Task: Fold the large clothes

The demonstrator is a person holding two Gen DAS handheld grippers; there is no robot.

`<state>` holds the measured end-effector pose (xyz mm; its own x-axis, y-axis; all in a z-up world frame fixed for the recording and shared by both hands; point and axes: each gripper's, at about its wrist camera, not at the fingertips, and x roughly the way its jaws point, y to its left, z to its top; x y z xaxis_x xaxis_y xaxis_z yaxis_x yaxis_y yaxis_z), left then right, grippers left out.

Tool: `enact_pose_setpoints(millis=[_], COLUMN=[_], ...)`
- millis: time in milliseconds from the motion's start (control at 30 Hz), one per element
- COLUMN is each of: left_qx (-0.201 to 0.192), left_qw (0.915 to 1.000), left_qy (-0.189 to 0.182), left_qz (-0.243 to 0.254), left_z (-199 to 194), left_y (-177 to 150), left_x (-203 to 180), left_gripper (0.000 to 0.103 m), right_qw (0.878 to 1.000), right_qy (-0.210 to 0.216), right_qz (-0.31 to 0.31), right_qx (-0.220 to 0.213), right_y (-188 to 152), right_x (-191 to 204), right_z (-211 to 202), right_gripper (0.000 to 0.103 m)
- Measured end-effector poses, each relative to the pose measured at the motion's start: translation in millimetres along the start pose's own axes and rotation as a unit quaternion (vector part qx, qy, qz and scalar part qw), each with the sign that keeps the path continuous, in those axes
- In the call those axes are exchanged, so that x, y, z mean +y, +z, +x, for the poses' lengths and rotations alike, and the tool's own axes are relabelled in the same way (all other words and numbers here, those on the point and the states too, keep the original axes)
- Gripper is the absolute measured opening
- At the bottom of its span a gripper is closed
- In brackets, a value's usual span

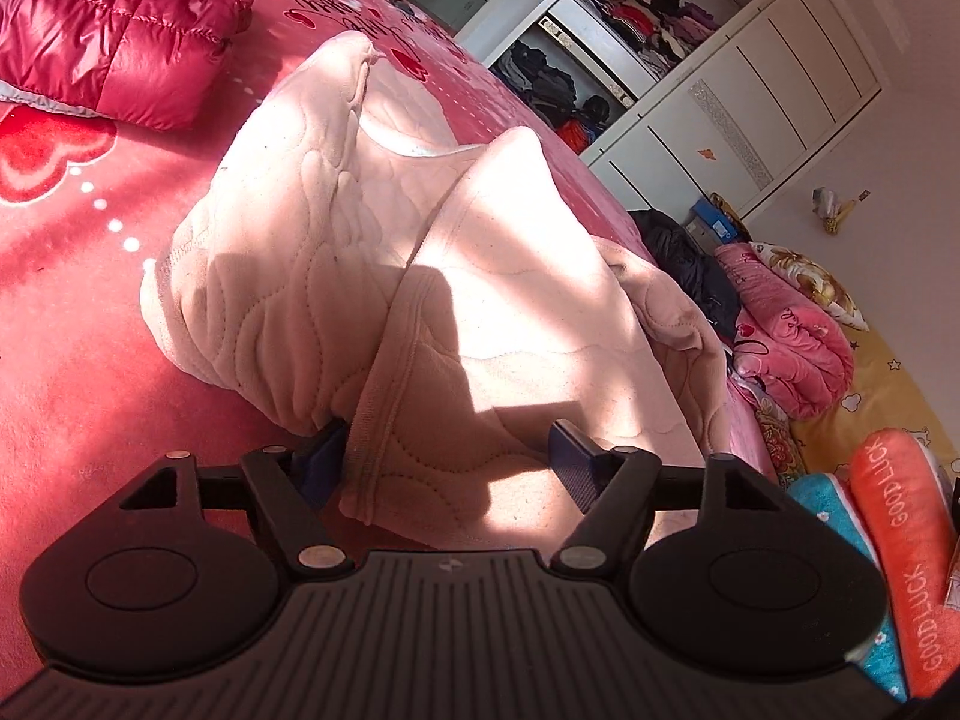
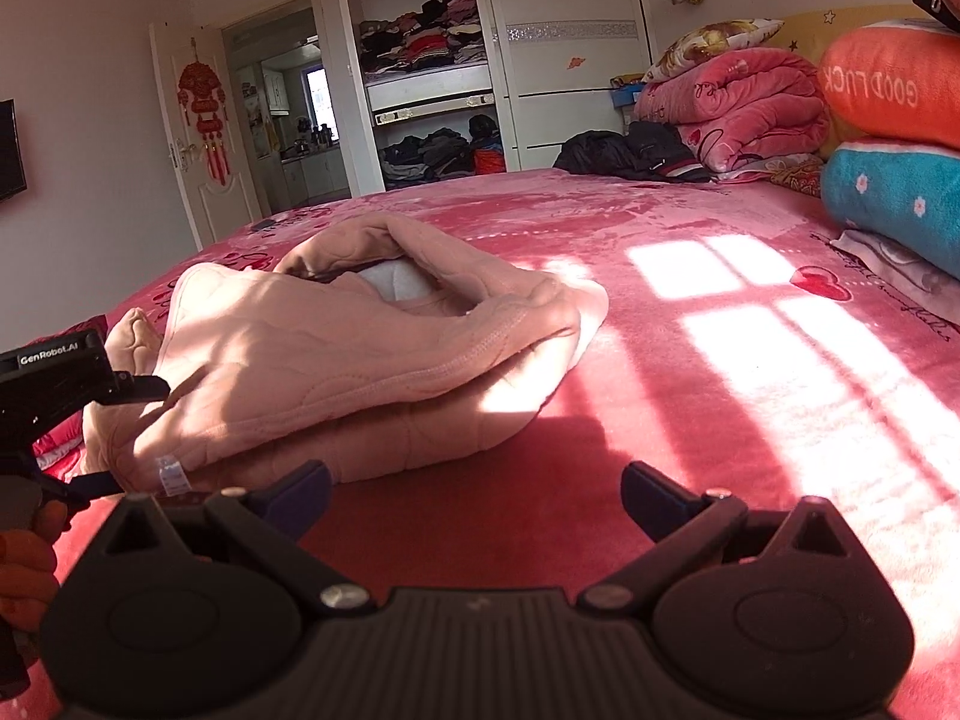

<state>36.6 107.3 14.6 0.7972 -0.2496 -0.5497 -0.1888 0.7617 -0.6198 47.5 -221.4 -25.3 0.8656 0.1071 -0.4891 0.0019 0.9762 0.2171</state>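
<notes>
A pink quilted garment lies bunched and partly folded on the red bedspread. My left gripper straddles its near hem. The jaws stand wide, one pad against the hem and the other beside the cloth, with no firm pinch showing. In the right wrist view the garment lies left of centre, and the left gripper has one finger above and one below its left corner. My right gripper is open and empty over the bedspread, its left fingertip close to the garment's front edge.
A red down jacket lies at the far left of the bed. Folded pink blankets, an orange pillow, a blue pillow and black clothes line the right side. An open wardrobe stands behind. A hand holds the left gripper.
</notes>
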Motion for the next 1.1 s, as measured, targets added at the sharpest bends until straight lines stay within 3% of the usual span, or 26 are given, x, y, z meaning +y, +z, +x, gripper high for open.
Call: enact_pose_setpoints(millis=[33, 100, 167, 367, 567, 733, 833, 1100], left_qx=[-0.001, -0.004, -0.004, 0.002, 0.010, 0.032, 0.036, 0.017], left_qw=[0.9999, 0.9996, 0.9994, 0.9998, 0.9975, 0.9937, 0.9905, 0.9868], left_qy=[0.010, 0.028, 0.034, 0.020, -0.017, -0.049, -0.045, 0.009], left_qz=[0.000, 0.002, 0.000, 0.009, 0.068, 0.096, 0.125, 0.161], left_z=[-0.1, -2.7, -7.1, -24.7, -52.2, -68.4, -71.0, -81.9], left_y=[0.9, 1.2, 1.5, -4.4, -18.5, -35.7, -45.2, -35.4], left_x=[-1.2, -2.7, -1.4, -1.3, -26.9, -39.4, -42.4, -12.1], left_gripper=[0.071, 0.050, 0.038, 0.016, 0.006, 0.004, 0.004, 0.009], right_qw=[1.000, 1.000, 1.000, 0.998, 0.985, 0.958, 0.947, 0.953], right_qy=[0.005, 0.010, 0.011, 0.018, 0.089, 0.179, 0.210, 0.206], right_qz=[0.007, 0.018, 0.028, 0.054, 0.141, 0.215, 0.233, 0.204], right_qx=[0.004, 0.008, 0.010, 0.012, 0.031, 0.059, 0.075, 0.085], right_y=[1.0, 1.6, 1.4, 2.1, 2.4, -1.6, -5.1, -10.1], right_x=[-1.6, -4.1, -6.3, -14.4, -34.3, -37.3, -32.3, -9.6], right_z=[1.5, 2.8, 4.1, 2.4, 3.7, 9.4, 15.0, 34.3], right_gripper=[0.102, 0.102, 0.102, 0.102, 0.101, 0.093, 0.091, 0.078])
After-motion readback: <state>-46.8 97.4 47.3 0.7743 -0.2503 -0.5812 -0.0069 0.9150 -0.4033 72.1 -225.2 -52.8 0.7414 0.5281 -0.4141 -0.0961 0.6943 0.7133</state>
